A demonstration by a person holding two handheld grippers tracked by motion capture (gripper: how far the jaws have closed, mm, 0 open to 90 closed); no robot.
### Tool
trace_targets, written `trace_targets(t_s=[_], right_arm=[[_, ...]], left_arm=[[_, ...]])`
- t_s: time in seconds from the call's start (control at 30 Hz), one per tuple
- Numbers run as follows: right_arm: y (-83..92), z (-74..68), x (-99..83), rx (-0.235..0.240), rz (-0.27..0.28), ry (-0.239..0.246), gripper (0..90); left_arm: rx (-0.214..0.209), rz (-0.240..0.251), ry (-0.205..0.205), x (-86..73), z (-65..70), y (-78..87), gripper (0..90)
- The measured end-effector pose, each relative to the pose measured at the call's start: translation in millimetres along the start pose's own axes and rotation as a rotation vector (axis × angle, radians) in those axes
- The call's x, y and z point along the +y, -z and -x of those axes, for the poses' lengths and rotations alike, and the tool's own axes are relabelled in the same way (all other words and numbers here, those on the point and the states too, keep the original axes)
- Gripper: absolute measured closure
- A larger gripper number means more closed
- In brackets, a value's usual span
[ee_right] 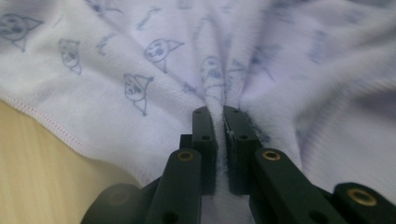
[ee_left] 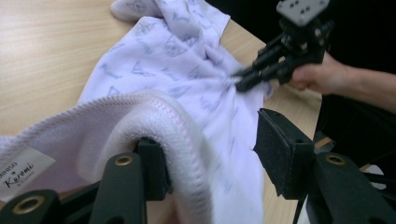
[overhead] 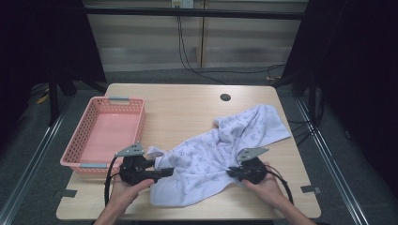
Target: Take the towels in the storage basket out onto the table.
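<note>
Right gripper point(ee_right: 219, 114) pinches white printed terry towel point(overhead: 220, 150); left gripper point(ee_left: 210, 154) gapes around hem. Next: close left.

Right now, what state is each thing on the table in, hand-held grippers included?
Towel: crumpled, spread slantwise across the table, outside the basket.
Pink basket: upright, nothing inside.
Left hand-held gripper: jaws apart, towel hem draped over one jaw.
Right hand-held gripper: shut on a pinched fold of the towel.
</note>
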State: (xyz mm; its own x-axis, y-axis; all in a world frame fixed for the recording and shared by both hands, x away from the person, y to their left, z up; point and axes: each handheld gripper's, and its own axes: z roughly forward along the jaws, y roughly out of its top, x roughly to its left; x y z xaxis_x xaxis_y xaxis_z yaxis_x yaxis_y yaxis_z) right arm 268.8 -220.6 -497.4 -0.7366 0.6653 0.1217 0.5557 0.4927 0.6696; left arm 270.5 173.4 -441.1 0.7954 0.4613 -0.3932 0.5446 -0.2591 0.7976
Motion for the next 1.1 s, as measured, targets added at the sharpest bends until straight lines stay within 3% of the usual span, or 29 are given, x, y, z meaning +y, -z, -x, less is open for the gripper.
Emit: trace_targets(t_s=[0.17,0.2,0.27,0.33,0.43,0.5,0.53,0.6,0.63,0.7,0.73,0.87,0.9,0.97,1.1], right_arm=[[29.6,45.1,-22.7,-0.099,-0.004,-0.097,84.4],[33.4,52.9,-25.4,-0.146,-0.003,-0.101,84.4],[38.3,69.0,-28.6,-0.170,0.004,-0.142,84.2],[39.6,75.2,-28.3,-0.213,0.002,-0.155,81.9],[43.8,72.1,-26.9,-0.222,0.024,-0.176,62.6],[52.6,59.8,-23.2,-0.207,0.086,-0.171,57.2],[54.7,54.6,-21.6,-0.188,0.104,-0.172,55.4],[53.3,36.9,-17.6,-0.122,0.123,-0.174,55.2],[49.7,27.7,-16.6,-0.077,0.122,-0.169,54.3],[40.0,9.8,-13.4,-0.013,0.108,-0.145,52.8],[33.7,-0.5,-10.6,0.015,0.100,-0.115,52.7],[6.0,-40.2,0.9,0.168,0.069,-0.039,52.5],[-0.8,-49.2,2.5,0.184,0.052,-0.008,51.0],[-12.0,-63.5,5.0,0.233,0.032,0.030,48.8],[-21.2,-78.5,4.4,0.222,0.033,0.108,43.9]], left_arm=[[0.001,-0.031,0.011,-8.8,-0.8,0.6,49.3],[-0.005,-0.032,0.017,-9.9,-2.6,0.3,50.4],[0.009,-0.037,0.016,-8.7,-5.4,-2.6,53.2],[0.011,-0.046,0.019,-5.5,-12.1,-7.0,56.8],[0.068,-0.053,0.015,-2.1,-21.9,-10.7,61.2],[0.073,-0.070,0.027,-1.6,-31.9,-17.7,62.5],[0.082,-0.102,0.017,-2.4,-36.4,-24.2,62.3],[0.076,-0.157,0.012,-6.2,-41.5,-40.2,62.1],[0.094,-0.172,-0.006,-7.3,-40.1,-44.1,62.4],[0.075,-0.201,0.003,-10.7,-38.7,-50.6,70.3],[0.098,-0.231,-0.029,-12.7,-33.7,-53.8,71.5],[0.077,-0.298,-0.081,-19.3,-21.4,-61.0,80.1],[0.083,-0.298,-0.084,-20.4,-21.2,-61.0,80.1],[0.072,-0.277,-0.051,-22.5,-24.1,-59.7,79.6],[0.079,-0.252,-0.041,-24.3,-25.1,-57.4,74.1]])
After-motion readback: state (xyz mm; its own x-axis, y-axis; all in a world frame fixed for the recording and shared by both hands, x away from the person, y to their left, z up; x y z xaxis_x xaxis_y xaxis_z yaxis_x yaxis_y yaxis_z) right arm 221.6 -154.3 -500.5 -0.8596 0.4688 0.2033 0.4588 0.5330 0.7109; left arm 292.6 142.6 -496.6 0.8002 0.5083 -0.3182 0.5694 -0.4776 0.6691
